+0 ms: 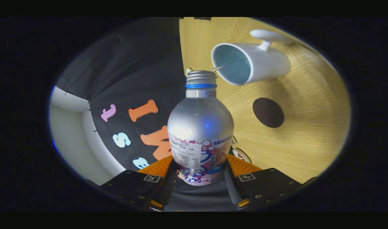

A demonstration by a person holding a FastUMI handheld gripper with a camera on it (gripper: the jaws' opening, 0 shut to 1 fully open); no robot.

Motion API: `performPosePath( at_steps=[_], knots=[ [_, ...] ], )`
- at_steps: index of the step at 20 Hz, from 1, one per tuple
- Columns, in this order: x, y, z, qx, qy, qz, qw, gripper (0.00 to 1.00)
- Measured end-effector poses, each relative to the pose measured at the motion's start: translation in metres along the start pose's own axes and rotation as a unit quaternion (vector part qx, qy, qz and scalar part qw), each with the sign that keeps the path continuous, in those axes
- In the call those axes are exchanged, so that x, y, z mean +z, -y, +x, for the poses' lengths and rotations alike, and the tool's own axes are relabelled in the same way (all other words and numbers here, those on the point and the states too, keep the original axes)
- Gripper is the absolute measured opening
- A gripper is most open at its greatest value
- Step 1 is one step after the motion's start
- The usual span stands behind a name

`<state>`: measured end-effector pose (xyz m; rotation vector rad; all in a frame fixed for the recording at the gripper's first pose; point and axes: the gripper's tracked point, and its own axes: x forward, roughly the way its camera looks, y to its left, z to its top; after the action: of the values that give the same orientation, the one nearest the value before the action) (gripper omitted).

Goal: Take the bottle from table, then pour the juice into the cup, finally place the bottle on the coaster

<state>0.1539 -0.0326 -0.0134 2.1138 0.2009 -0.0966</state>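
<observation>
My gripper [200,173] is shut on the silver bottle [200,127], both fingers pressing its labelled lower body. The bottle has a threaded open neck with a blue ring and no cap. The whole view is rolled sideways, so the bottle is tilted toward the white cup [251,63] on the wooden table [308,136]. The cup's blue inside faces the bottle's mouth, just beyond it, and a thin streak runs from the mouth into the cup. A dark round coaster [268,112] lies on the table beside the cup, beyond the fingers.
The black cloth wall [133,79] stands behind the table's far edge. A pale wall and corner [70,133] show past the cloth. Bare wood lies around the coaster.
</observation>
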Motion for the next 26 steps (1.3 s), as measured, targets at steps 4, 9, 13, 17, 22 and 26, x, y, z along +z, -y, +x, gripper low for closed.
performPosePath(
  at_steps=[4, 9, 13, 17, 22, 26],
  knots=[
    [-0.004, -0.007, 0.002, 0.002, -0.003, 0.004, 1.0, 0.72],
    [-0.003, -0.007, 0.002, -0.001, -0.002, 0.018, 1.0, 0.72],
    [-0.003, -0.007, 0.006, -0.006, 0.0, 0.038, 0.999, 0.72],
    [0.003, -0.005, 0.005, -0.017, 0.005, 0.053, 0.998, 0.72],
    [0.005, -0.007, 0.007, -0.02, 0.007, 0.071, 0.997, 0.72],
    [0.01, -0.008, 0.007, -0.018, 0.01, 0.092, 0.996, 0.72]
  ],
)
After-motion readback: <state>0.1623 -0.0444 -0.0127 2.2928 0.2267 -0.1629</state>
